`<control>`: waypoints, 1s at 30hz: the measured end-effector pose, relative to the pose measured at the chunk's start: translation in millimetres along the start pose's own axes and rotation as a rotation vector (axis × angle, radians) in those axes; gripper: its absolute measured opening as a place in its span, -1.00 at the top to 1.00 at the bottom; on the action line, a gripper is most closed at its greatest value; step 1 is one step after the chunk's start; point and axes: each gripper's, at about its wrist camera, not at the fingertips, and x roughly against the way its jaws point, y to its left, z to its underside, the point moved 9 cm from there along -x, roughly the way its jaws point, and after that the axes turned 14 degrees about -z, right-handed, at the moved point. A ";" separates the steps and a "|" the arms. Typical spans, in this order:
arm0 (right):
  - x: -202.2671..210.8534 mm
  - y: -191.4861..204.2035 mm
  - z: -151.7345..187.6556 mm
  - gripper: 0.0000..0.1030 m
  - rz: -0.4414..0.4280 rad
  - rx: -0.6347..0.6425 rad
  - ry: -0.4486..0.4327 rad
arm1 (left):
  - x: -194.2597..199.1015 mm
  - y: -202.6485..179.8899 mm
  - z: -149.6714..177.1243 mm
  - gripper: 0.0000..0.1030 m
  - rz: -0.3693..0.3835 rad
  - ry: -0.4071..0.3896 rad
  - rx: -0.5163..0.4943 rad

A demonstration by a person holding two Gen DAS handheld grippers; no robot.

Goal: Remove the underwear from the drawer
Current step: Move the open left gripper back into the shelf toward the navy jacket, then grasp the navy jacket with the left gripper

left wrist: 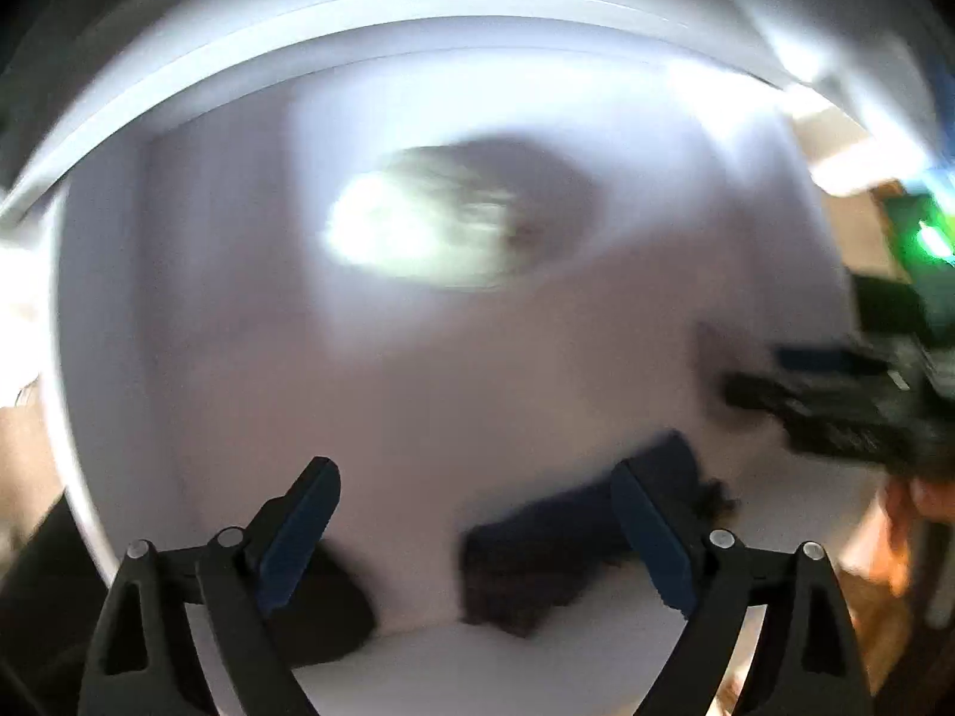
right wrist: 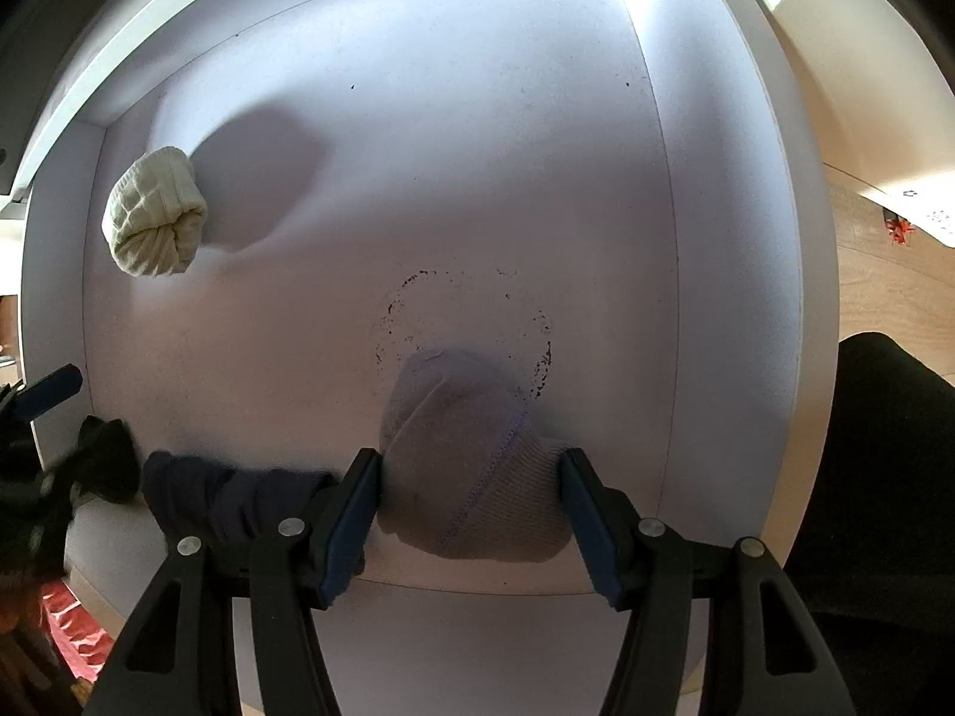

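Observation:
A white drawer (right wrist: 722,191) lies open below both grippers. My right gripper (right wrist: 468,468) is shut on a rolled lilac-grey underwear bundle (right wrist: 465,447) near the drawer's front edge, with a pad pressed against each side. A cream rolled bundle (right wrist: 156,215) lies at the back left. A navy garment (right wrist: 227,498) and a black one (right wrist: 104,459) sit at the front left. The left wrist view is blurred. There my left gripper (left wrist: 474,477) hangs open over the drawer floor (left wrist: 418,394), with the navy garment (left wrist: 555,543) under its right finger and the cream bundle (left wrist: 418,221) further in.
A blue pad of the left gripper (right wrist: 51,391) pokes in at the drawer's left wall. A person's dark clothing (right wrist: 883,477) fills the right side. Wooden flooring (right wrist: 877,286) shows beyond the drawer's right wall, and something red (right wrist: 59,614) lies low on the left.

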 end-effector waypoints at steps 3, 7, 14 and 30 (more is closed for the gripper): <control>1.5 -1.3 -1.2 -0.20 -0.006 -0.003 -0.002 | -3.2 -31.1 11.8 -0.84 0.010 0.039 -0.182; 3.8 -6.1 -2.2 -0.20 -0.016 -0.010 -0.004 | -35.4 -48.4 44.1 -0.85 -0.026 0.188 -0.318; 4.8 -10.3 -3.5 -0.20 -0.017 -0.014 -0.003 | -46.3 -48.0 48.2 -0.01 0.034 0.226 -0.235; 2.1 -9.3 -5.8 -0.20 0.000 -0.007 -0.003 | -18.4 32.7 49.9 -0.77 -0.107 0.113 0.167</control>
